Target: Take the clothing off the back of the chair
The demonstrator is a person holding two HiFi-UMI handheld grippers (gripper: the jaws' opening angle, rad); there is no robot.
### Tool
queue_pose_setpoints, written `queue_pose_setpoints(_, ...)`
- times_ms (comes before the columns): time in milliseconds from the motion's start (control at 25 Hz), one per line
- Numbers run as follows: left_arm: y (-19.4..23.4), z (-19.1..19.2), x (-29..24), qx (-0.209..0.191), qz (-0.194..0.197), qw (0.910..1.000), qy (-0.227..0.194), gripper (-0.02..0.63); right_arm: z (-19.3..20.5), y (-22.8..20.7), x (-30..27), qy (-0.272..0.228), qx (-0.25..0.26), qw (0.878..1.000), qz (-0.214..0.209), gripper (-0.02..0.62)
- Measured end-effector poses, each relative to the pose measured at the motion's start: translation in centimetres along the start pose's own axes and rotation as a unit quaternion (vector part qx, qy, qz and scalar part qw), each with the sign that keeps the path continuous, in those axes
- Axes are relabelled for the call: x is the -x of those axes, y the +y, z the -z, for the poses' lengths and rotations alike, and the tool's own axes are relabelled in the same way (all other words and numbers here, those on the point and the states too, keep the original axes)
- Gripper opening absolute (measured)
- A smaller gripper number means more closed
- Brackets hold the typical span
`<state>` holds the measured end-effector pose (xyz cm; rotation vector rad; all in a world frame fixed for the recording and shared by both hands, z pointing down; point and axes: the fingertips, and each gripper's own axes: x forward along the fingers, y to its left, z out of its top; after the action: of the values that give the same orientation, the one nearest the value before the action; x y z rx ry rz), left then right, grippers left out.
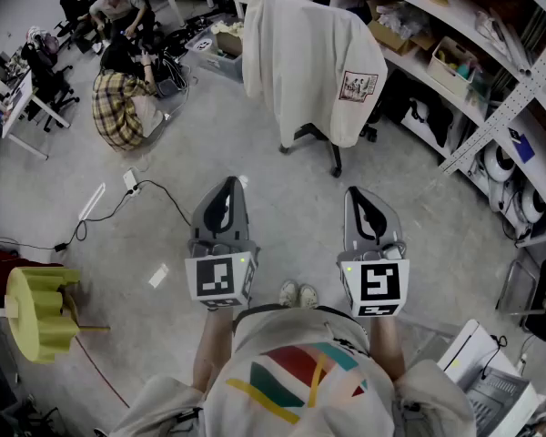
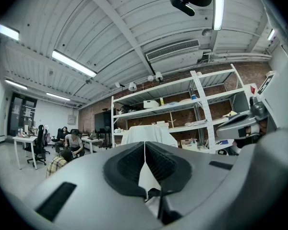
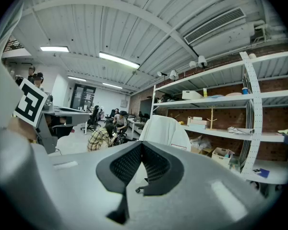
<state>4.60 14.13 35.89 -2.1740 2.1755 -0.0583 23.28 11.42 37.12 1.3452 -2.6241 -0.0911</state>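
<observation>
**Grippers shut, clothing on chair**

You hold your left gripper [image 1: 228, 183] and right gripper [image 1: 354, 193] side by side. Both have jaws pressed together with nothing in them. The white clothing [image 1: 302, 62] hangs over the back of the chair [image 1: 313, 134] ahead of you, well apart from both grippers, next to the shelves [image 1: 455, 85].

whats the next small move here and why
Probably step forward toward the chair: the white garment draped over its back hangs well ahead, seemingly beyond reach of the left gripper and right gripper, both shut and empty.
</observation>
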Motion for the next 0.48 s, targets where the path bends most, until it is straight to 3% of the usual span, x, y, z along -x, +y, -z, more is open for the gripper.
queue_pose_setpoints(480,-0.6,-0.4,-0.3,-0.006,-0.009,0.9999,-0.002,0.014,1.1,-1.1,-0.4,0.018,0.018,1.000,-0.002,-0.002)
